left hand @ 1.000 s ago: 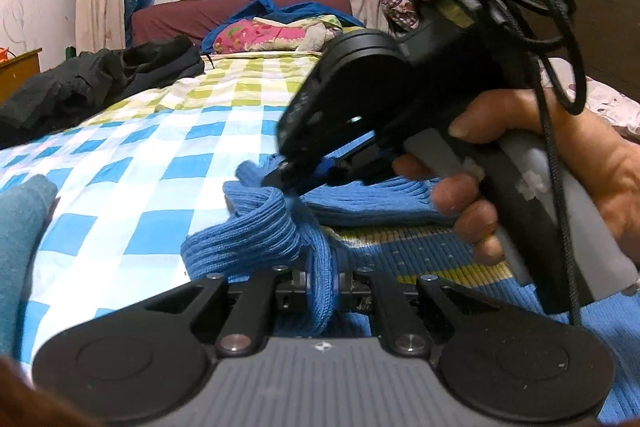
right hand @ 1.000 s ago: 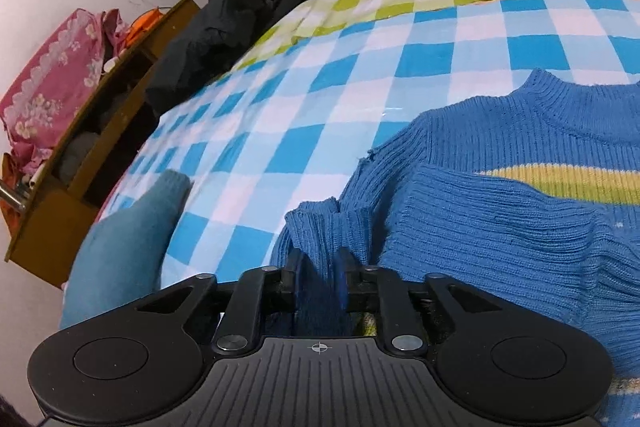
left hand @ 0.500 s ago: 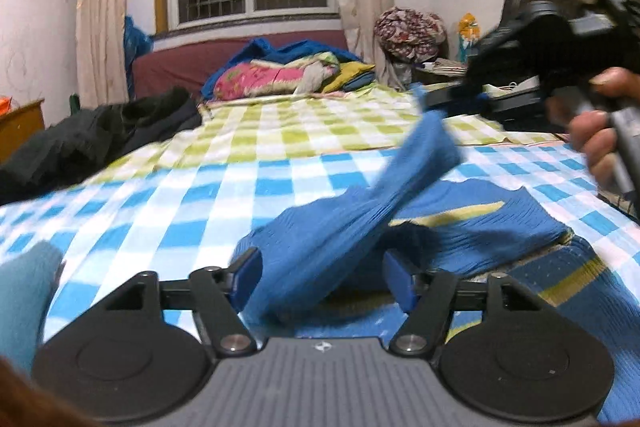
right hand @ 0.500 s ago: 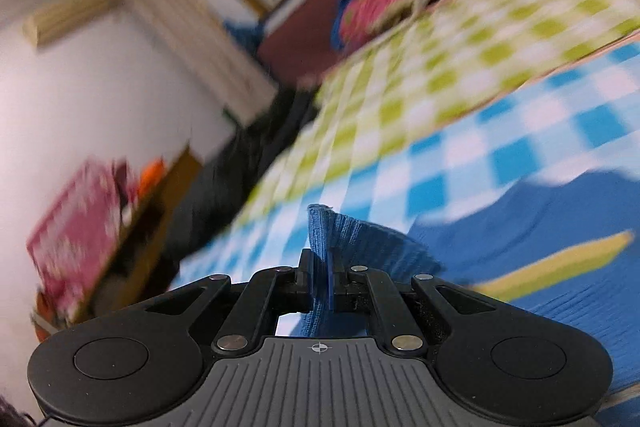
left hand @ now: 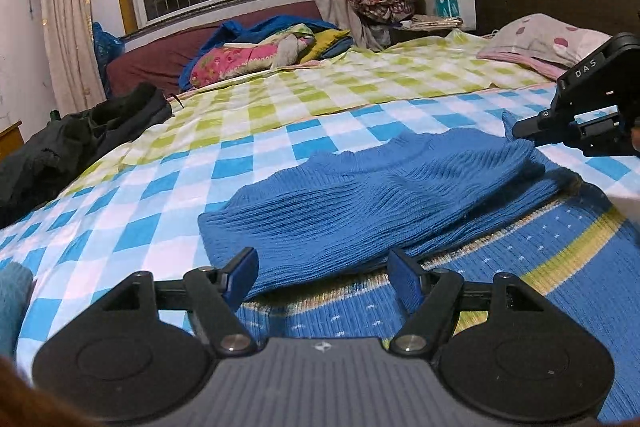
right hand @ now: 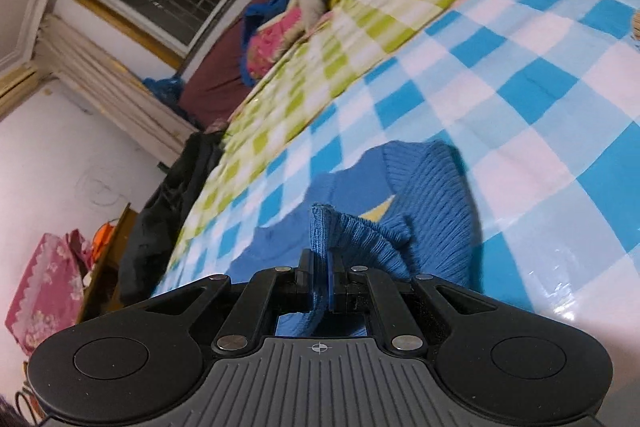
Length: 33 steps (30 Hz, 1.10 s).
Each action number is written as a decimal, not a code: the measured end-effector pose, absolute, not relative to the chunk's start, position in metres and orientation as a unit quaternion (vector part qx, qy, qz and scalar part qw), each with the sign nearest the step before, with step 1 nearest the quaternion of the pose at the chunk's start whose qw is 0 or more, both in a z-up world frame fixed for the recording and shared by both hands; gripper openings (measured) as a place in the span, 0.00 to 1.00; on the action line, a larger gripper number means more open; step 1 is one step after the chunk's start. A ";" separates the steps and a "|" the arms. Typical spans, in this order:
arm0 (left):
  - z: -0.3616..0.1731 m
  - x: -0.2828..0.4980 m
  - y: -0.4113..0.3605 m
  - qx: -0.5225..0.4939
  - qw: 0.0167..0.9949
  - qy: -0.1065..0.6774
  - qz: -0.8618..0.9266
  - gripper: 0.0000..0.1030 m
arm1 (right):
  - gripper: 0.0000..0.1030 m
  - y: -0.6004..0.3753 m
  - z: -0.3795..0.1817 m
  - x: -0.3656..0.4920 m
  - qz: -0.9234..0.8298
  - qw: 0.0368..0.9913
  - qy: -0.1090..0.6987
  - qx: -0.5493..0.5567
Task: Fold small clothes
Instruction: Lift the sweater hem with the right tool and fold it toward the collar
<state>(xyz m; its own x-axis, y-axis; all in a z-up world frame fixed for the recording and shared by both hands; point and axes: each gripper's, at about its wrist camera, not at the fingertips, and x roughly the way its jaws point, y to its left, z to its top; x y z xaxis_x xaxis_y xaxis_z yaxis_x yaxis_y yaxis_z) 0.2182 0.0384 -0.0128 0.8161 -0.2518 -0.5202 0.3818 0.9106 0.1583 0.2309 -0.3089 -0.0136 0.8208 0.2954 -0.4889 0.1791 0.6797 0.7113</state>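
Right now the right gripper point(right hand: 319, 281) is pinching a fold of the blue ribbed-knit sweater point(left hand: 380, 203) between nearly closed jaws, and the ribbed edge is standing up just ahead of its fingertips, so it seems to be carrying the sleeve across the body to lay it flat. Across the sweater, the left gripper point(left hand: 324, 277) is hovering with its jaws spread wide and nothing between them, the folded sleeve lying just in front of the blue pads point(left hand: 242, 273); judging by that, it is freeing itself for a new hold. Beyond both jaws the sweater is resting on the blue-and-white checked bedsheet point(left hand: 132, 211), its yellow-striped body spreading beneath the left gripper, and further off a heap of dark black clothing point(left hand: 80, 135) is lying well apart
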 end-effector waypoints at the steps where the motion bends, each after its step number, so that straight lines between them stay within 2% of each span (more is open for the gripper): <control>1: -0.013 0.219 0.038 0.129 0.944 0.254 -0.167 0.74 | 0.07 -0.309 -0.012 0.232 0.028 0.868 0.298 0.395; 13: -0.017 0.213 0.053 0.119 0.941 0.275 -0.158 0.74 | 0.14 -0.310 -0.013 0.206 -0.020 0.884 0.328 0.333; 17: -0.008 0.214 0.049 0.113 0.944 0.264 -0.162 0.74 | 0.34 -0.309 -0.007 0.205 -0.017 0.890 0.320 0.325; 18: -0.007 0.216 0.047 0.112 0.944 0.263 -0.163 0.74 | 0.35 -0.309 -0.008 0.208 -0.017 0.888 0.323 0.328; 20: -0.005 0.218 0.045 0.110 0.945 0.261 -0.165 0.74 | 0.35 -0.308 -0.012 0.215 -0.012 0.882 0.329 0.336; 22: -0.004 0.217 0.044 0.110 0.945 0.260 -0.168 0.74 | 0.30 -0.307 -0.016 0.222 -0.010 0.877 0.338 0.341; 23: -0.004 0.217 0.043 0.112 0.944 0.259 -0.169 0.74 | 0.17 -0.307 -0.017 0.225 -0.009 0.875 0.340 0.345; 24: -0.004 0.217 0.042 0.113 0.944 0.259 -0.169 0.74 | 0.08 -0.308 -0.017 0.228 -0.010 0.872 0.341 0.351; 28: 0.003 0.217 0.042 0.107 0.947 0.247 -0.173 0.74 | 0.07 -0.310 -0.003 0.237 -0.001 0.876 0.316 0.365; 33: 0.011 0.212 0.048 0.084 0.955 0.222 -0.176 0.74 | 0.07 -0.298 0.041 0.218 0.071 0.905 0.214 0.360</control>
<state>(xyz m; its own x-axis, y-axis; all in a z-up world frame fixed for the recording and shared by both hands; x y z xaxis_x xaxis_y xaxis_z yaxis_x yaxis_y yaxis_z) 0.2122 0.0475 0.0113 0.8395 -0.2986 -0.4539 0.3734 0.9240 0.0829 0.2177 -0.2980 0.0411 0.8984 0.2831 -0.3358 0.0250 0.7302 0.6827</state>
